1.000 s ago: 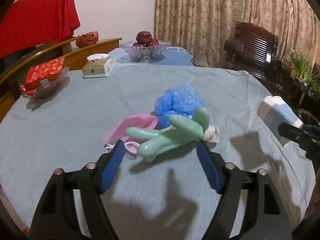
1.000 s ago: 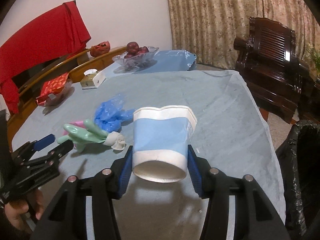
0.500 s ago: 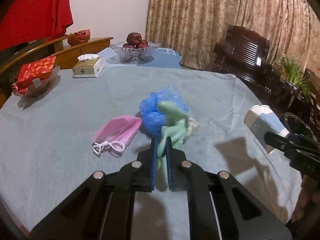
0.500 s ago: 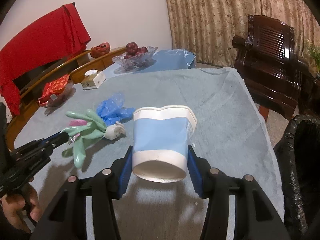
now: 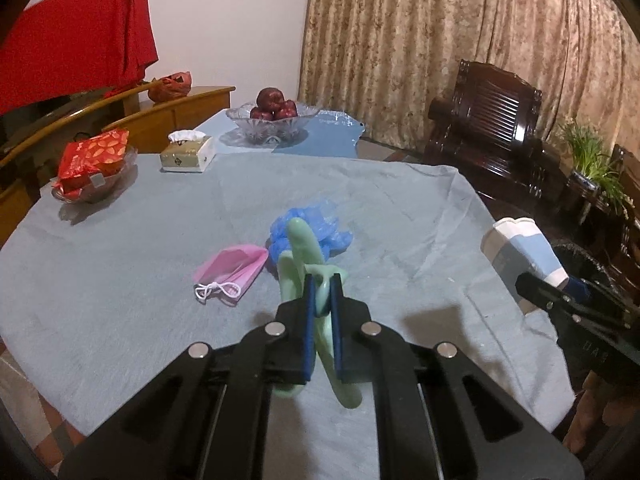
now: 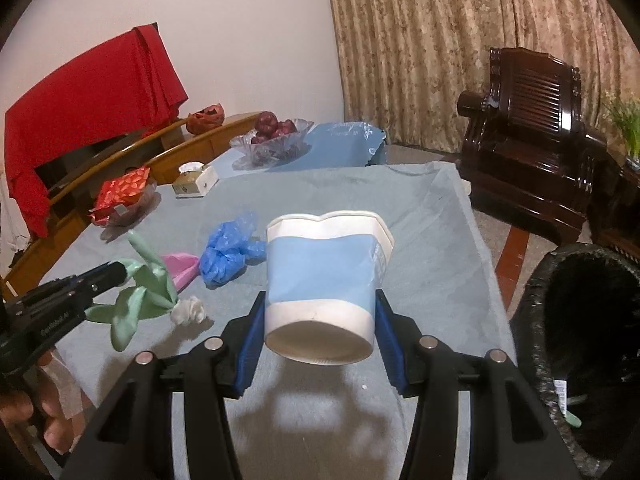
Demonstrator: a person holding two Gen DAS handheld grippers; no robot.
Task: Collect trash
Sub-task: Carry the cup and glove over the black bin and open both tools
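Left wrist view: the left gripper point(image 5: 322, 294), angled down over the table point(image 5: 120, 280), is clamped on the green glove point(image 5: 304, 248) — a second ago it was wide open with the glove lying flat. The right gripper point(image 6: 318, 330) holds the paper cup point(image 6: 324, 276) beside the black bin point(image 6: 580, 320), unchanged.

Each hand-held gripper is a matte black plastic frame with triangular cut-outs. The left hand-held gripper point(image 5: 322, 300) has two arms carrying round silver bolt heads and flat blue pads point(image 5: 308, 328). The right hand-held gripper point(image 6: 318, 344) is built alike, with ribbed blue pads point(image 6: 248, 350). The left unit's side carries small white lettering, too blurred to read.
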